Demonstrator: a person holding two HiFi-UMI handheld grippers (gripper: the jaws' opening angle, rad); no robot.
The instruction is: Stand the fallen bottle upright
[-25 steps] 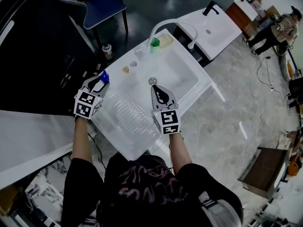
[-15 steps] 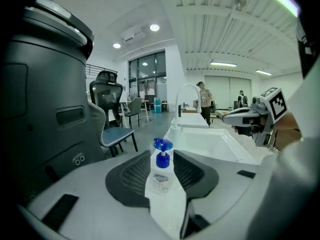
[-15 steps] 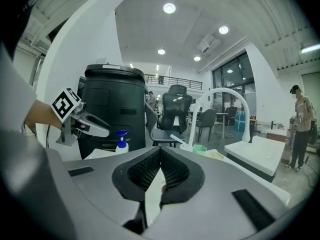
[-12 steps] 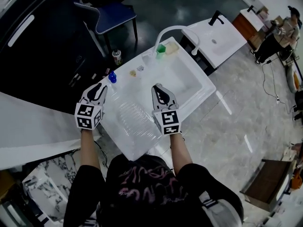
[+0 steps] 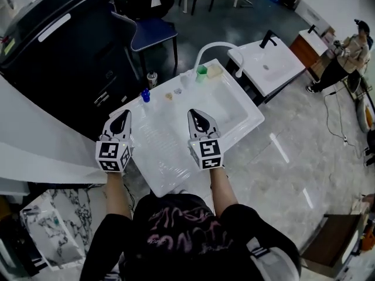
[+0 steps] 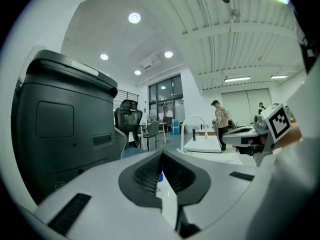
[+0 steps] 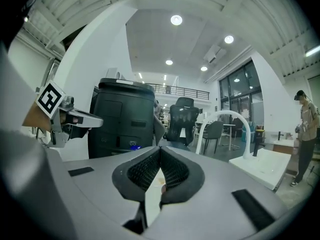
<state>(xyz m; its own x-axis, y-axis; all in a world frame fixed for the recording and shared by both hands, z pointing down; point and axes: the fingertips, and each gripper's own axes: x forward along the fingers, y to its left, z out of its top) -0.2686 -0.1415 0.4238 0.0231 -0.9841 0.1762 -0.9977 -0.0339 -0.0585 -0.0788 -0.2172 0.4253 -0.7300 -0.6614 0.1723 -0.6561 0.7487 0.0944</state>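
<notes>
Heads up: your left gripper (image 5: 123, 117) has just been closing on nothing, the right gripper (image 5: 198, 117) is clenched empty too, and 1 stray swing could topple the bottle (image 5: 145, 95) on the sink (image 5: 170, 154)'s far-left rim.

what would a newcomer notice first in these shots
The two grippers, left and right, are held side by side above the white sink unit, both with jaws together and empty; the left's jaws have just been closing on nothing. Beyond the left one a blue-capped bottle stands upright at the counter's edge, and a white arched faucet rises at the far end.
</notes>
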